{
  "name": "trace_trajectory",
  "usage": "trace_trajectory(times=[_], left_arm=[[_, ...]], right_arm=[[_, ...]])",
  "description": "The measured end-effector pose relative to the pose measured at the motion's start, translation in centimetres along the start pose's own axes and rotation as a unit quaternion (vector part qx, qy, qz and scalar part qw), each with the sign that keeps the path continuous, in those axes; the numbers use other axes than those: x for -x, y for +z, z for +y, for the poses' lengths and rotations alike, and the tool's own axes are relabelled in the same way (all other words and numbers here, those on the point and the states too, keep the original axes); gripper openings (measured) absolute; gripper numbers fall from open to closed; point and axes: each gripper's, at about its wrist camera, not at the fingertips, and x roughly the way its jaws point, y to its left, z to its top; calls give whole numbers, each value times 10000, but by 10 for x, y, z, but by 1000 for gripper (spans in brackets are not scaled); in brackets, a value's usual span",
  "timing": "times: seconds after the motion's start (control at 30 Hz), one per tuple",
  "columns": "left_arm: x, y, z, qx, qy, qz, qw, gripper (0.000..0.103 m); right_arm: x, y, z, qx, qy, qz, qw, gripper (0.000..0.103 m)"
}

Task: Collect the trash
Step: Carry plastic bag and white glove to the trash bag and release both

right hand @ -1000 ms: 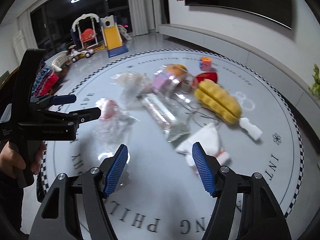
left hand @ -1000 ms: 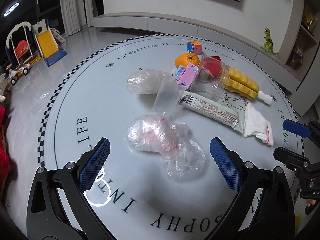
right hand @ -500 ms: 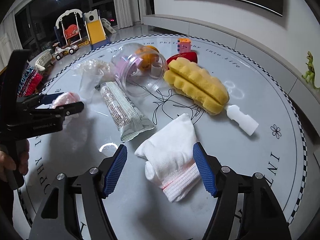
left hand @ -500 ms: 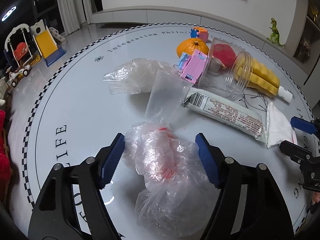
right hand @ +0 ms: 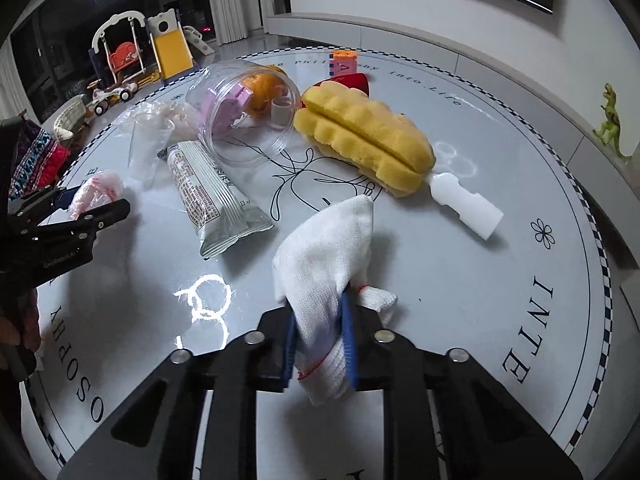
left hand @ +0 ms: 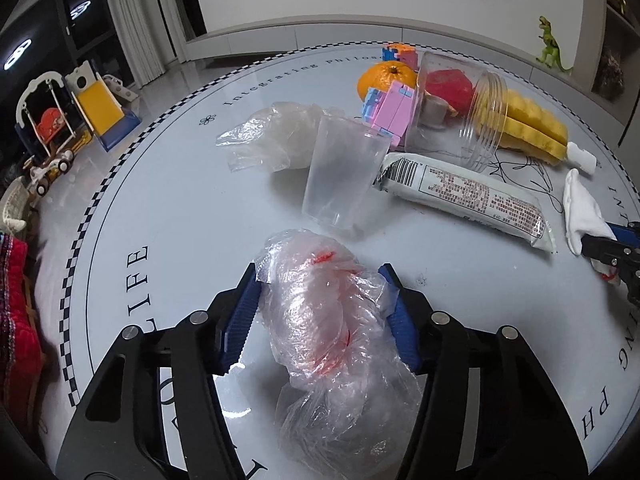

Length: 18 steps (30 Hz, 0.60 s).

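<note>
My left gripper [left hand: 320, 312] is shut on a crumpled clear plastic bag [left hand: 320, 312] with red print, resting on the round white table [left hand: 160, 208]; the bag also shows in the right wrist view [right hand: 98, 194]. My right gripper [right hand: 320, 340] is shut on a white cloth glove [right hand: 328, 248] with red trim, also seen at the left wrist view's right edge [left hand: 582, 212]. A clear plastic cup [left hand: 340, 176], a second clear bag [left hand: 272, 136] and a grey-white snack wrapper [left hand: 468, 196] lie ahead of the left gripper.
A clear jar [left hand: 452, 108] lies on its side beside a pink block toy [left hand: 394, 110], an orange [left hand: 384, 78], a red item [left hand: 450, 86] and a yellow sponge brush [right hand: 368, 136]. A colourful cube [right hand: 343, 62] sits at the far edge. Toys stand on the floor to the left.
Both grippers moved forward and closed: the left on the plastic bag with red print, the right on the white glove, which now lifts off the table at its front.
</note>
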Motion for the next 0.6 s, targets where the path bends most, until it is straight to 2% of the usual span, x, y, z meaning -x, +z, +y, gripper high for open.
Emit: trace_trajectory(times=[0.17,0.6], left_arm=[[18,-6,7,210,-167,18,9996,47],[96,-29,19,226,-245,-435,9985,46]], right_arm=[[21,-2,9,-23,189,-107,9998,17],[78,-2,74,399,461,-513,9968,17]])
